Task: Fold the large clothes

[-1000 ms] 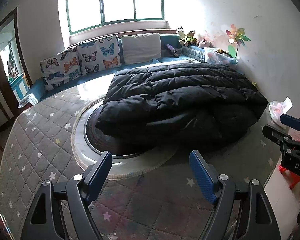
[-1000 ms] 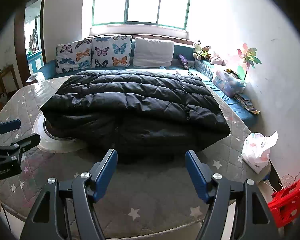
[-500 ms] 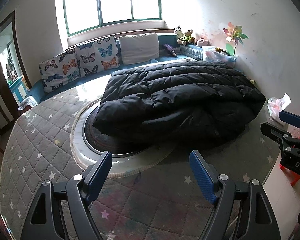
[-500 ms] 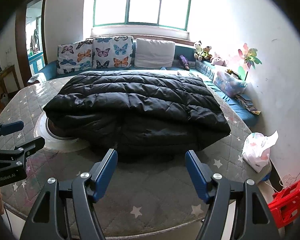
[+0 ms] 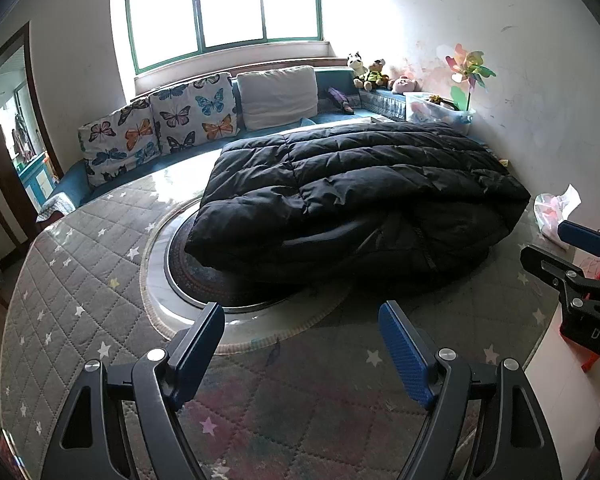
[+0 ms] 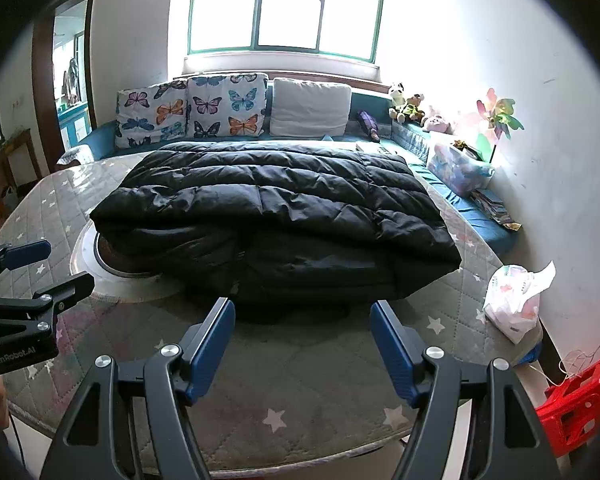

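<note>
- The black puffer coat (image 6: pixel 276 216) lies in the middle of the round table (image 6: pixel 324 364), on the grey star-quilted cover, already doubled over so its top layer ends in a thick rolled edge facing the person; its left end overhangs the glass turntable (image 5: pixel 188 280) set into the tabletop.
- The left gripper (image 5: pixel 302 346) hovers over bare cover just short of the coat, jaws wide apart with nothing between them.
- The right gripper (image 6: pixel 302 340) hangs close to the coat's near edge, its jaws likewise spread and empty.
- The step in hand looks like reaching in for the next fold (or a tidying of the near edge, since the lower layer bulges out unevenly under the top one).
- To do it well, each gripper should probably take one end of the near edge, biting through both layers so the slippery shell does not slide off the padding.
- Lifting both ends together and carrying them evenly toward the sofa (image 6: pixel 380 136) side would keep the fold square.
- The white plastic bag (image 6: pixel 512 304) sits near the table's right rim, so the right hand wants a path clear of it.
</note>
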{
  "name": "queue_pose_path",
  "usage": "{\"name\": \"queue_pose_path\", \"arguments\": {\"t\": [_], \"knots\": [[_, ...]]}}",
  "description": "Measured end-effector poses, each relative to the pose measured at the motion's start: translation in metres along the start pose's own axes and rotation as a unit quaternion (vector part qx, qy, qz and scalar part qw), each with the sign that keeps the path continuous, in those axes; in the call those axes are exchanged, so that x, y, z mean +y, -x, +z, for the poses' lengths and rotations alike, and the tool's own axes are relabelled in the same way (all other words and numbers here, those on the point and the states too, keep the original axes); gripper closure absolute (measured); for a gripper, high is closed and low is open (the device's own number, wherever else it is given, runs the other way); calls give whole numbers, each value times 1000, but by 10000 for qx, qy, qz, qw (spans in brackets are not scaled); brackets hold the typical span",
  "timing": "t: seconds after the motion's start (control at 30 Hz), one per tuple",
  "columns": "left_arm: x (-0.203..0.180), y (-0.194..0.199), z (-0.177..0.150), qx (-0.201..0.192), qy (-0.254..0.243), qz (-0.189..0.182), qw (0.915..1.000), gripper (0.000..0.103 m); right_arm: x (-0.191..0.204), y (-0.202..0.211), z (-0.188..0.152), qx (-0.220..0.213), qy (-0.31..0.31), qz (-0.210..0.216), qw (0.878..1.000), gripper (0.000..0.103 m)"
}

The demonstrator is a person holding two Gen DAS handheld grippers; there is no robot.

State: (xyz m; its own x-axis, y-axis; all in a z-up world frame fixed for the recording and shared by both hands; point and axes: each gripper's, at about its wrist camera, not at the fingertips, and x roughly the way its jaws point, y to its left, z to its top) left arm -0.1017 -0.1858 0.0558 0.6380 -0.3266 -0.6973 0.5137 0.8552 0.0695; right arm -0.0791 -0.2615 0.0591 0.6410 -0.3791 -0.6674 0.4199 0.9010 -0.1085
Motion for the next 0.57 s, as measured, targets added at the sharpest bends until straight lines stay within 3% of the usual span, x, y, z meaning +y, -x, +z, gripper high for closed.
{"name": "queue_pose_path", "arguments": {"t": [0.57], "knots": [[-5, 3, -4, -44, -86, -44, 9999, 18, 3, 1, -1, 5, 24, -7, 10000, 26]]}}
